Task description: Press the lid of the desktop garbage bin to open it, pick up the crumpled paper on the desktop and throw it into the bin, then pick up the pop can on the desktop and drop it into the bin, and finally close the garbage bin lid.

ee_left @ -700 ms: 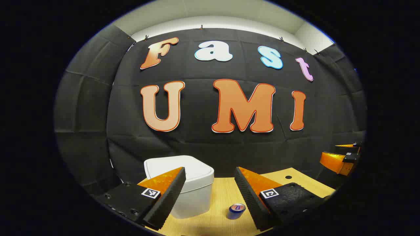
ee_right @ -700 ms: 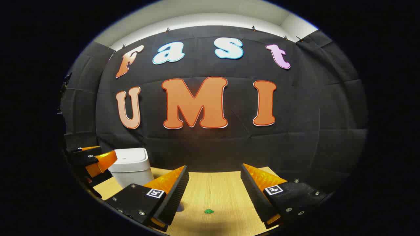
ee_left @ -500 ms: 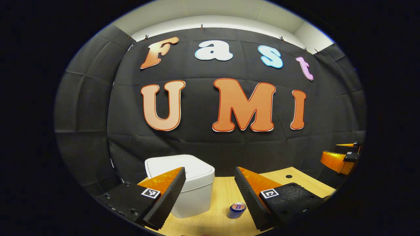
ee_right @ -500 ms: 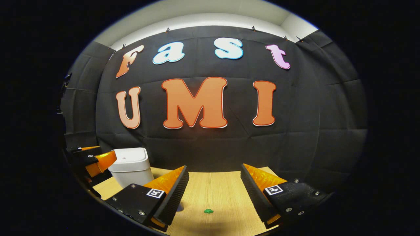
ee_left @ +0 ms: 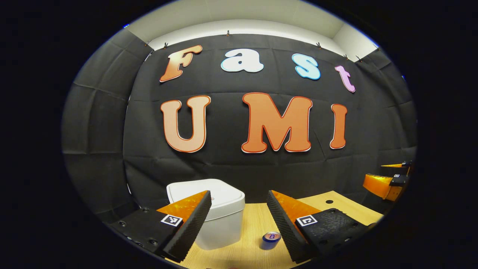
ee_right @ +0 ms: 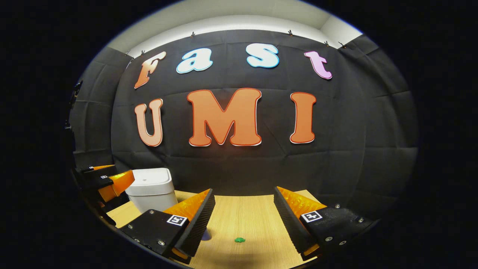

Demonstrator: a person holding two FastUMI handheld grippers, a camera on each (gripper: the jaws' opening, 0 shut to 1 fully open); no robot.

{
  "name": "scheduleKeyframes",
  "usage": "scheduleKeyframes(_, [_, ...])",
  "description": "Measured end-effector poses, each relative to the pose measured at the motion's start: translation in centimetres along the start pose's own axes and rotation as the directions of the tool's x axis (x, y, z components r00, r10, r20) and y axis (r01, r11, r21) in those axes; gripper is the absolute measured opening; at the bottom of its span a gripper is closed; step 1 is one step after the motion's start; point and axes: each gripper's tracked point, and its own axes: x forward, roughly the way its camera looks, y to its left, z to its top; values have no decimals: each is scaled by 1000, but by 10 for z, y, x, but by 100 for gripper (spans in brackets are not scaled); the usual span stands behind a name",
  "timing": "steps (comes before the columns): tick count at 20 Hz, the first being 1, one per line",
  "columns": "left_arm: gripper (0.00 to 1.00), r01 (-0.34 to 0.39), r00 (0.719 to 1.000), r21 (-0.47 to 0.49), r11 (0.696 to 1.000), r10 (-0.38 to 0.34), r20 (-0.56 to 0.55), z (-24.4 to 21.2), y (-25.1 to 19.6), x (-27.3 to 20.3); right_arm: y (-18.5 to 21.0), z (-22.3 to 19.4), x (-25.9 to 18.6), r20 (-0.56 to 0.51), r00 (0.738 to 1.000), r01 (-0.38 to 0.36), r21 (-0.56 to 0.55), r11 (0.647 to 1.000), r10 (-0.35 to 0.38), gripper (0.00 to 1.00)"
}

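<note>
Both my grippers hang with jaws spread, gripping nothing: left gripper [ee_left: 239, 194], right gripper [ee_right: 242, 192]. White bin [ee_left: 220, 220], lid down, sits at my left's eleven o'clock; pop can [ee_left: 270, 240] stands at one o'clock on the wooden desktop [ee_right: 246, 213].

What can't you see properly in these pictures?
- Bin: left gripper view, its near corner is covered by the left gripper.
- Can: its side is partly behind a finger.
- Small green thing: right gripper view, too small to tell what it is.
- Inside the bin: its lid is shut.
</note>
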Motion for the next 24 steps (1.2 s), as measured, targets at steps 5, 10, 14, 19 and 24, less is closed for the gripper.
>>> scheduleKeyframes(5, [95, 16, 1000, -10, 1000, -16, 3, 3, -9, 0, -3, 2, -5, 7, 1000, 6, -2, 1000, -6, 95])
scheduleKeyframes(10, [95, 28, 1000, -15, 1000, -27, 12, 6, -15, -3, -5, 4, -8, 11, 1000, 9, 3, 1000, -9, 94])
scheduleKeyframes(14, [95, 33, 999, -13, 999, -33, 15, 7, -17, -5, -4, 3, -10, 9, 1000, 5, 3, 1000, -5, 94])
scheduleKeyframes(19, [95, 48, 999, -19, 999, -47, 12, 8, -23, -6, -4, 5, -13, 14, 1000, 6, 0, 1000, -6, 94])
scheduleKeyframes(24, [95, 54, 999, -9, 999, -54, 9, 6, -26, -7, -5, 5, -13, 12, 1000, 6, 4, 1000, -6, 94])
